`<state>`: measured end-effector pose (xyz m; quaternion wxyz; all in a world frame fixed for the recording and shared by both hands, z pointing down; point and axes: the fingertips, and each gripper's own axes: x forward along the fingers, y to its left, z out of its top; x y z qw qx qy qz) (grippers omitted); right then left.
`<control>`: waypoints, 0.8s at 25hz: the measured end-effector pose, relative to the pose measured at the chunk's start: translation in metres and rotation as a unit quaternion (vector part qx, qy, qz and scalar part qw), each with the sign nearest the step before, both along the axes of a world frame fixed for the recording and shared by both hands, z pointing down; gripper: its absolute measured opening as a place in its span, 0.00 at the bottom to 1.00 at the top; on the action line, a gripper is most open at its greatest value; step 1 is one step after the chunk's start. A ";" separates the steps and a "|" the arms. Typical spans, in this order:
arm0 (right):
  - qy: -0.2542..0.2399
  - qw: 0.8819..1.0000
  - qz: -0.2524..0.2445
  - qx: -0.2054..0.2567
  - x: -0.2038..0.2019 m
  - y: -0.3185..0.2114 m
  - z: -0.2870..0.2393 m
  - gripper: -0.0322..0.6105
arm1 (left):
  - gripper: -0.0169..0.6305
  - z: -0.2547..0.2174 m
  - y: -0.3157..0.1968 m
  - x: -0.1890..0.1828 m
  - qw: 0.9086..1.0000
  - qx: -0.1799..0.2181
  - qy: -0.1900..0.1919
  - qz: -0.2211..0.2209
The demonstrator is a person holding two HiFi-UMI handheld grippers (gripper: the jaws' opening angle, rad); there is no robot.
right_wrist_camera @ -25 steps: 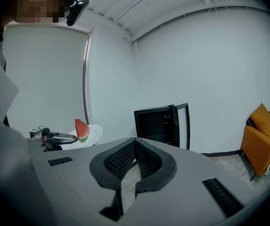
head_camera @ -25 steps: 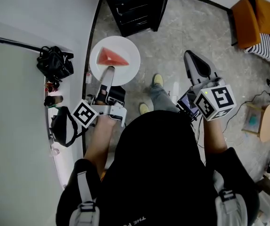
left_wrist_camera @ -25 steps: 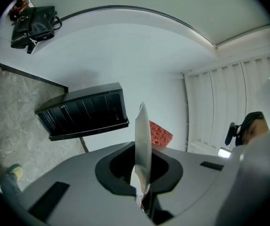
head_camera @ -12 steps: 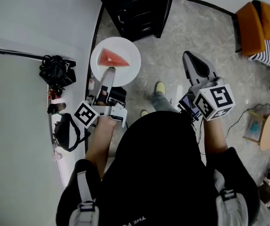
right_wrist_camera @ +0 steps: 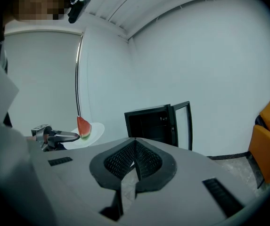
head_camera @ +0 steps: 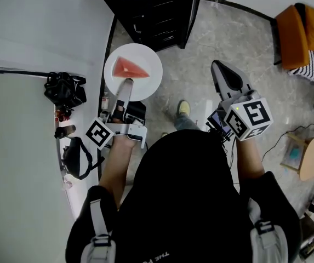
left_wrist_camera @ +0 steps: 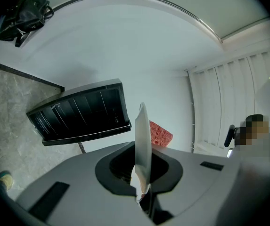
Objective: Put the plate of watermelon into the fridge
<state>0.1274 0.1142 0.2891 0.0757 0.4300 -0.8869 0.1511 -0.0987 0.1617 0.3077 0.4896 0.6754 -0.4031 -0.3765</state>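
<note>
- Head view showed the left gripper [head_camera: 126, 82] clamped on the near rim of the white plate [head_camera: 148, 76], which was held out over the stone floor [head_camera: 222, 32], upper left of centre.
- A red watermelon wedge [head_camera: 130, 67] lay on the plate, just beyond the jaw tips.
- The black fridge [head_camera: 157, 10] stood at the top of the frame with its door open, near the plate's far rim but apart from it.
- Left gripper view showed the plate edge-on, pinched tight between the jaws, with the watermelon to its right.
- The right gripper [head_camera: 218, 67], right of centre, had its jaws brought together on nothing.
- A black bag [head_camera: 64, 89] lay at the left of the frame, by the white wall.
</note>
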 end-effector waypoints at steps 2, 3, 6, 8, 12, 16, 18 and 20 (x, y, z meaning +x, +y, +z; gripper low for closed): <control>-0.004 1.000 -0.002 -0.007 0.016 -0.023 0.006 0.06 | 0.05 0.003 -0.023 0.016 1.000 -0.007 -0.004 0.000; -0.006 1.000 -0.002 -0.011 0.026 -0.036 0.010 0.06 | 0.05 0.005 -0.036 0.027 1.000 -0.011 -0.006 0.000; -0.007 1.000 -0.004 -0.012 0.034 -0.048 0.011 0.06 | 0.05 0.003 -0.048 0.037 1.000 -0.011 -0.007 0.000; -0.007 1.000 -0.005 -0.009 0.031 -0.045 0.008 0.06 | 0.05 0.000 -0.044 0.035 1.000 -0.008 -0.006 -0.001; -0.008 1.000 -0.011 -0.006 0.032 -0.053 0.008 0.06 | 0.05 -0.001 -0.051 0.038 1.000 -0.005 -0.004 -0.005; -0.007 1.000 -0.018 0.000 0.033 -0.056 0.008 0.06 | 0.05 -0.001 -0.052 0.038 1.000 0.005 -0.007 -0.012; -0.007 1.000 -0.019 0.004 0.033 -0.059 0.008 0.06 | 0.05 -0.002 -0.054 0.039 1.000 0.009 -0.006 -0.014; -0.007 1.000 -0.020 0.006 0.036 -0.063 0.007 0.06 | 0.05 -0.002 -0.057 0.043 1.000 0.009 -0.003 -0.014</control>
